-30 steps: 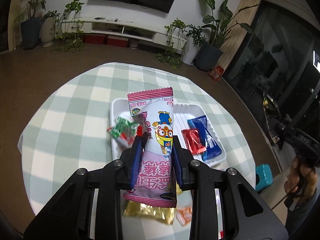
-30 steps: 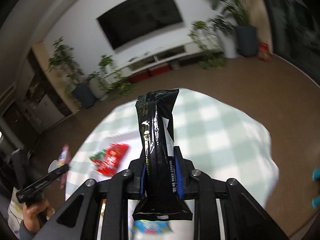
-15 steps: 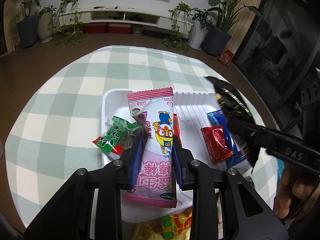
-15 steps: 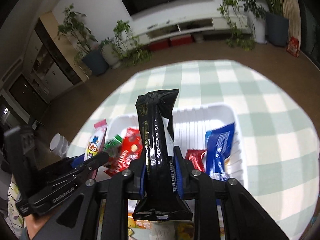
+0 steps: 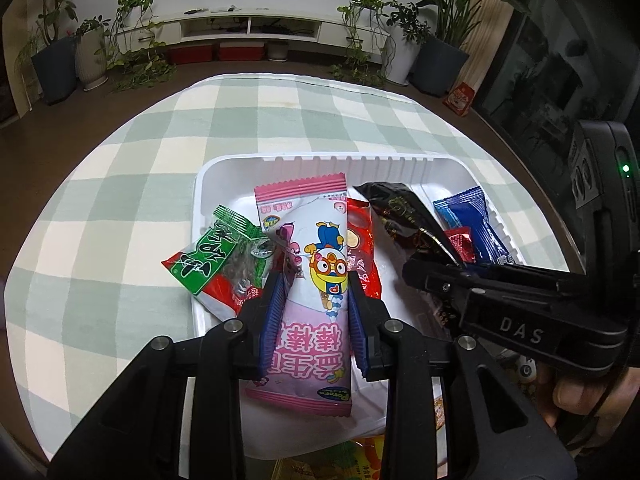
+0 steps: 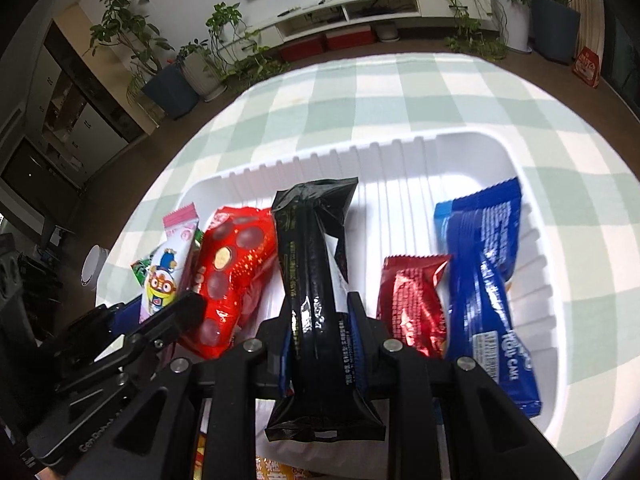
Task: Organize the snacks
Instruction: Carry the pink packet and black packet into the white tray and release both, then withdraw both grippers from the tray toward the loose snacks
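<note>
A white tray (image 5: 320, 158) sits on the green-checked tablecloth (image 5: 120, 200). My left gripper (image 5: 314, 280) holds a pink cartoon snack packet (image 5: 304, 216) low over the tray's left half; its jaws are opening, but the pads still touch the packet's sides. My right gripper (image 6: 320, 300) is shut on a long black snack packet (image 6: 312, 248), whose far end hangs over the tray's middle. In the left wrist view, the black packet (image 5: 400, 216) comes in from the right, close beside the pink one.
A green packet (image 5: 220, 248) hangs over the tray's left rim. Inside lie a red packet (image 6: 232, 272), a small red one (image 6: 412, 300) and a blue one (image 6: 484, 272). Yellow packets (image 5: 360, 456) lie at the near edge. A hand (image 5: 580, 396) holds the right gripper.
Both grippers have come down toward the tray. The right gripper swung in from the right, bringing the black packet over the tray's middle, next to the pink packet.
</note>
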`<state>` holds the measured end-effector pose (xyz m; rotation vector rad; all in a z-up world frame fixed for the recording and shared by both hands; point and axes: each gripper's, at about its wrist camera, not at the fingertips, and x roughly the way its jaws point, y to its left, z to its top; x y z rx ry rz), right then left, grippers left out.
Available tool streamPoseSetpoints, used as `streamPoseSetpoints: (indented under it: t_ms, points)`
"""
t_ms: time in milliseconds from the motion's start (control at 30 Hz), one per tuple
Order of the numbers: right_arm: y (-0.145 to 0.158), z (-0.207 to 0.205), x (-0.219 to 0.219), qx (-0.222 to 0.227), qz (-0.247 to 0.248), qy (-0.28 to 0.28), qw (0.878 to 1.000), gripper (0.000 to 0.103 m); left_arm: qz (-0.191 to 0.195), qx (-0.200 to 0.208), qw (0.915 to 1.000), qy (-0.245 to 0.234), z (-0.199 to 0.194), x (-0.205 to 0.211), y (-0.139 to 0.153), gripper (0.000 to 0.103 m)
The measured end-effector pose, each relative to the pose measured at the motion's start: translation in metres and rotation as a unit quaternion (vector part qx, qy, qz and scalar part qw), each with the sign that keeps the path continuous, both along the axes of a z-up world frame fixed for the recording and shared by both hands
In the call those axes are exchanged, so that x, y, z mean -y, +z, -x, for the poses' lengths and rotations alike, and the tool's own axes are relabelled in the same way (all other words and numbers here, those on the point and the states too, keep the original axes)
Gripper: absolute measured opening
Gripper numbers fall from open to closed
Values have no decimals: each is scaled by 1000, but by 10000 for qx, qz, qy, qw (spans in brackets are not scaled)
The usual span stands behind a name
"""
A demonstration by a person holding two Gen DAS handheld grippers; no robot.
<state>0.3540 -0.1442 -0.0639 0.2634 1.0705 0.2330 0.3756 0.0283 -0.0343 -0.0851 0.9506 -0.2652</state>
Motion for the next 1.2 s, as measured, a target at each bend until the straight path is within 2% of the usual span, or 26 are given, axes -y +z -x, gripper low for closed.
streamPoseSetpoints:
  t_ms: [133,200,233,267,333,500,567,700,733,800,833,900,933,967,1133,1200]
  points:
    - [-5,2,-3,-60,47,34,10000,26,-15,3,10000,22,1,0,1,30]
    - [-7,2,-1,-67,45,11,10000,27,-21,4,10000,21,3,1,1,40]
    - [-6,2,-1,-60,48,9,10000,28,-35,1,10000,24,5,2,2,50]
    - [-6,2,-1,-48,61,4,10000,29,-48,4,10000,24,6,2,2,55]
    - [-5,3,0,-34,52,14,10000,30,-65,18,10000,18,8,2,2,56]
    - [2,6,1,78,132,61,9999,41,14,107,9999,62,13,-2,9,56]
    - [6,8,3,135,119,59,9998,44,4,139,9999,75,17,-3,13,63]
    - [19,15,10,259,129,12,9996,50,24,218,9997,117,29,-6,24,69]
    - [24,18,12,300,91,-3,9995,52,54,261,9995,139,33,-8,27,75]
    - [34,25,18,395,31,-36,9992,63,81,357,9992,184,42,-13,35,76]
    - [40,31,21,456,-7,-47,9989,67,110,414,9988,223,48,-15,39,77]
    - [52,42,27,593,-92,-43,9982,74,189,510,9981,282,64,-22,47,88]
    - [59,50,30,698,-162,-15,9974,80,207,584,9976,296,75,-25,51,100]
    - [68,63,35,864,-254,37,9959,82,204,640,9973,306,85,-27,54,103]
    - [93,123,53,1434,-528,126,9882,96,191,815,9963,194,144,-31,55,103]
    - [95,152,61,1544,-651,111,9858,97,189,899,9957,98,167,-28,52,103]
